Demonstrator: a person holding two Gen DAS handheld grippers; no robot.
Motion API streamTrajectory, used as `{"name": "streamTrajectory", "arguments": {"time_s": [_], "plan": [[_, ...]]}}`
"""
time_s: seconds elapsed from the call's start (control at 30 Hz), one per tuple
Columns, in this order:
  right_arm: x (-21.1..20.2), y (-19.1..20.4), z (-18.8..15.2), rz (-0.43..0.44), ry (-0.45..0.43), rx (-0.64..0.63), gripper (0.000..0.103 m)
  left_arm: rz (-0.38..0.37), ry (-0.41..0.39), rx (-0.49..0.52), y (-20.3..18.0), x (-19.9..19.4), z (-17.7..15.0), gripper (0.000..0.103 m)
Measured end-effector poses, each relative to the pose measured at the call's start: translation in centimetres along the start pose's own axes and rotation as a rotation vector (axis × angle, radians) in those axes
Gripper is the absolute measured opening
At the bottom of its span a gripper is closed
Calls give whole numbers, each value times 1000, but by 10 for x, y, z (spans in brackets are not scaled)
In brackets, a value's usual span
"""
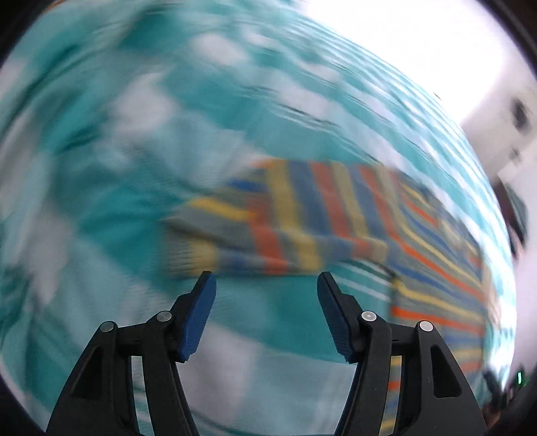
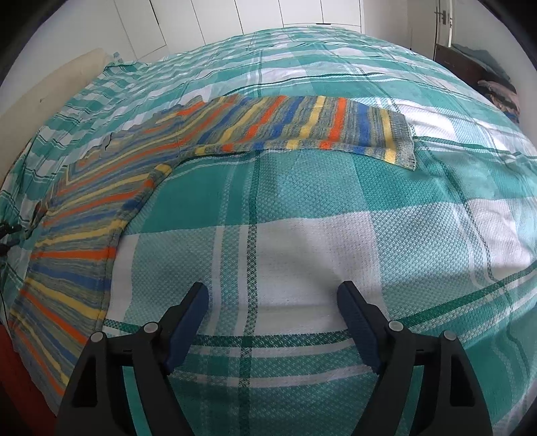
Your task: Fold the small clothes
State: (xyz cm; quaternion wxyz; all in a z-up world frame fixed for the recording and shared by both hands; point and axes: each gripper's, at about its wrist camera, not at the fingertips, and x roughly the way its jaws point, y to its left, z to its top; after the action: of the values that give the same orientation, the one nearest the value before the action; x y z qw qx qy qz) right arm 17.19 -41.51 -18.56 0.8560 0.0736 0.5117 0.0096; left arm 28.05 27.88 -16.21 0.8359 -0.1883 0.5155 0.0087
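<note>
A knit sweater (image 2: 84, 218) striped in orange, blue, yellow and grey lies flat on a teal-and-white plaid bedspread (image 2: 302, 234). Its body runs down the left side, and one sleeve (image 2: 302, 124) stretches right across the bed. My right gripper (image 2: 273, 285) hovers open over bare bedspread, below the sleeve, with nothing between its fingers. The left wrist view is motion-blurred. In it, the sweater (image 1: 319, 208) lies just beyond my left gripper (image 1: 265, 276), a folded-over sleeve nearest the fingertips. This gripper is open and holds nothing.
White wardrobe doors (image 2: 235, 16) stand behind the bed. Dark furniture with piled clothes (image 2: 486, 70) sits at the far right. The bed's left edge drops to something red (image 2: 13, 369) at lower left.
</note>
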Motion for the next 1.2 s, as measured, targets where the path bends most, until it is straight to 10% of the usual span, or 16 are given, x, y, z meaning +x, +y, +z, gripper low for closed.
{"name": "streamTrajectory", "arguments": {"time_s": [0.13, 0.3, 0.47, 0.87, 1.03, 1.2], "plan": [[2, 4, 0, -21, 2, -23, 81, 27, 15, -29, -5, 28, 32, 83], [3, 5, -1, -30, 4, -31, 82, 270, -99, -409, 70, 25, 58, 65], [5, 6, -1, -29, 3, -40, 85, 209, -279, -681, 121, -35, 39, 76], [-1, 13, 5, -37, 37, -52, 82, -22, 32, 87, -80, -50, -117, 76], [-57, 71, 4, 181, 23, -176, 67, -24, 128, 313, -142, -54, -210, 76], [-69, 156, -38, 413, 186, -386, 52, 98, 203, 439, -151, -60, -274, 74]]}}
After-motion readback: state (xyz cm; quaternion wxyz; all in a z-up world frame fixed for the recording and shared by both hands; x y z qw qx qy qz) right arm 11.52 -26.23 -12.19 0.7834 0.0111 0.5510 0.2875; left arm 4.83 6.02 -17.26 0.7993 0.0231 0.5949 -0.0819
